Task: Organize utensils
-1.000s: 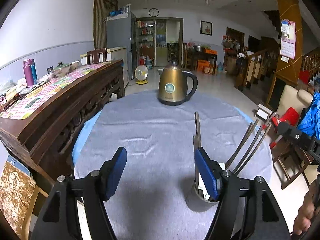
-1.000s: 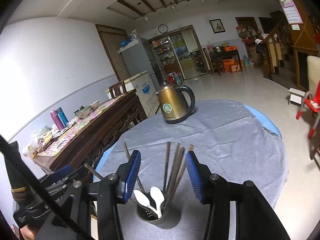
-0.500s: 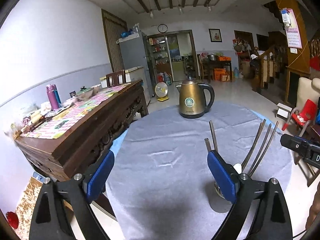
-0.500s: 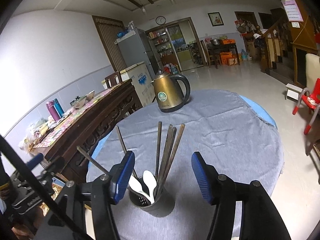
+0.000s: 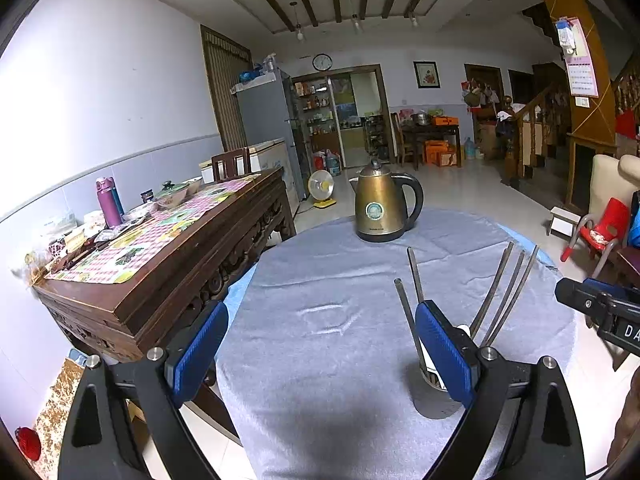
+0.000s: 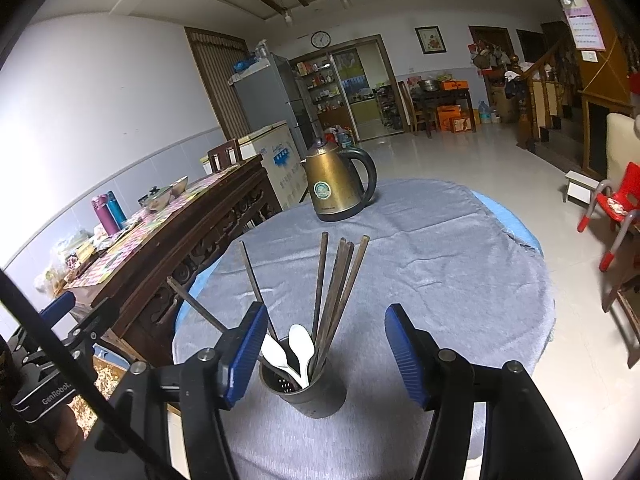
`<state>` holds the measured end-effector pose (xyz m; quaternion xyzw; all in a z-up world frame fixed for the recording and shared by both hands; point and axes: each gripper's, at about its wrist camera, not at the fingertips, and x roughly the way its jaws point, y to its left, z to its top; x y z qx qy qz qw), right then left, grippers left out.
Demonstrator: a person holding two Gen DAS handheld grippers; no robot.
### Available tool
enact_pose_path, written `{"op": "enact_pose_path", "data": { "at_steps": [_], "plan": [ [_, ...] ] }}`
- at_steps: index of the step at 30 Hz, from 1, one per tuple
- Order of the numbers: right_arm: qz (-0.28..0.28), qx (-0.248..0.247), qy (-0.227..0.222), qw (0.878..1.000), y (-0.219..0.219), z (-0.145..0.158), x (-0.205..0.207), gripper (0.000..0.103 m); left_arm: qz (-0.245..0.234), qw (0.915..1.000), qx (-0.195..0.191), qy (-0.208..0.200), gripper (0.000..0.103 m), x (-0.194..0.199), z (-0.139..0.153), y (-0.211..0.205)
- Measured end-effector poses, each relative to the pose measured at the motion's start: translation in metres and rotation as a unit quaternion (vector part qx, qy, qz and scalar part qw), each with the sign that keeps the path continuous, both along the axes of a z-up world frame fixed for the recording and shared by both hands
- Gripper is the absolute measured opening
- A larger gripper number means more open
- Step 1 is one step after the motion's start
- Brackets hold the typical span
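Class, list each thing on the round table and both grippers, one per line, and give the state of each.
left gripper: open, empty
right gripper: open, empty
utensil holder: upright, filled
chopsticks: standing in holder, leaning
white spoons: in holder, bowls up
kettle: upright, lid shut
grey cloth: spread, slightly wrinkled

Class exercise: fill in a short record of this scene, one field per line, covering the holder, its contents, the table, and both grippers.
holder: dark utensil cup, upright on the grey tablecloth
contents: dark chopsticks leaning at various angles; two white spoons
other item: gold kettle at the far side of the table
left gripper: open, empty
right gripper: open, empty, above the cup
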<state>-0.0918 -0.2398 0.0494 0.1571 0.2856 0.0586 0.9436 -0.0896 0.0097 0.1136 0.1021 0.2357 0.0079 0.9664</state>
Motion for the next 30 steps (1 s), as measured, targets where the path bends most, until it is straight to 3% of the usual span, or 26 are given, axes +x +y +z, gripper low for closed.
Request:
{"op": "enact_pose_path", "data": {
  "at_steps": [30],
  "plan": [
    [0.003,-0.011,-0.005,1.0,0.007,0.014,-0.03,0.067,0.004,1.0,-0.004,-0.002,0.097,-0.015,0.01,0.007]
  ]
}}
